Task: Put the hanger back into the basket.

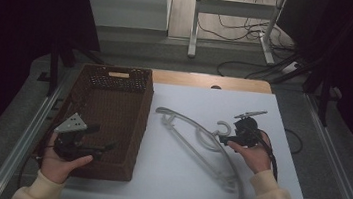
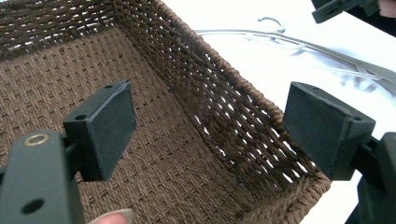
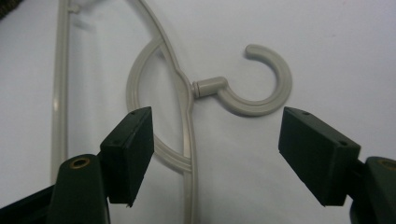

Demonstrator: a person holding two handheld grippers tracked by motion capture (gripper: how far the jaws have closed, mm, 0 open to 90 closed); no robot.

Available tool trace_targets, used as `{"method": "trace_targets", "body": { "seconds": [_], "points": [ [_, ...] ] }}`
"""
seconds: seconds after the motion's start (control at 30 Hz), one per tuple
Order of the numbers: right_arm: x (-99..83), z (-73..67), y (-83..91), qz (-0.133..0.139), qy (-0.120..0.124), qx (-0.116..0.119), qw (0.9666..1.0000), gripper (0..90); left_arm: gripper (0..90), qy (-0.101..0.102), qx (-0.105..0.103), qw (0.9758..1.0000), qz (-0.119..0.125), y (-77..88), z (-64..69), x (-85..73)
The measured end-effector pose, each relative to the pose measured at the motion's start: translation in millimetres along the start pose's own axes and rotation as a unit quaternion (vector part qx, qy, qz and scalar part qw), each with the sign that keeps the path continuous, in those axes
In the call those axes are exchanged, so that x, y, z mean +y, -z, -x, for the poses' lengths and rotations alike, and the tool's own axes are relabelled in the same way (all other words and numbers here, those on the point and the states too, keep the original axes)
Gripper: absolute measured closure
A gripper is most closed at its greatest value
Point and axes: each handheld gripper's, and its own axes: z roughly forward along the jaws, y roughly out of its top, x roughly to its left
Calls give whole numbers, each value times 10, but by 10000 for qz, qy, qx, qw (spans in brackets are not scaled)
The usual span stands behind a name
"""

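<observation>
Both tools wide open: right tool (image 3: pixel 215 154) above hanger (image 3: pixel 187 135).

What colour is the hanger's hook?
Pale grey-beige, like the rest of the hanger; the hook shows best in the right gripper view.

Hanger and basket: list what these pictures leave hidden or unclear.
- Hanger: in the high view, the right gripper covers the part next to its hook.
- Hanger's far arm: in the right gripper view it runs off the picture's edges.
- Basket: in the left gripper view, the left gripper hides parts of the floor.
</observation>
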Motion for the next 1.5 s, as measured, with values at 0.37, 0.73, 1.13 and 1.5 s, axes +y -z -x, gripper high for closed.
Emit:
{"method": "trace_targets", "body": {
  "seconds": [0.37,0.73,1.13,1.5],
  "points": [
    [35,-11,-259,-309,48,-18,9995,343,174,12,13,10000,12,14,-17,-4],
    [28,-62,-387,-489,237,-40,9985,446,174,15,11,10000,18,14,-18,-5],
    [20,-117,-511,-730,380,-96,9966,620,174,14,31,10000,43,34,-24,-3],
    [91,-205,-543,-1000,569,-168,9932,808,174,28,34,10000,60,43,-28,-7]
  ]
}}
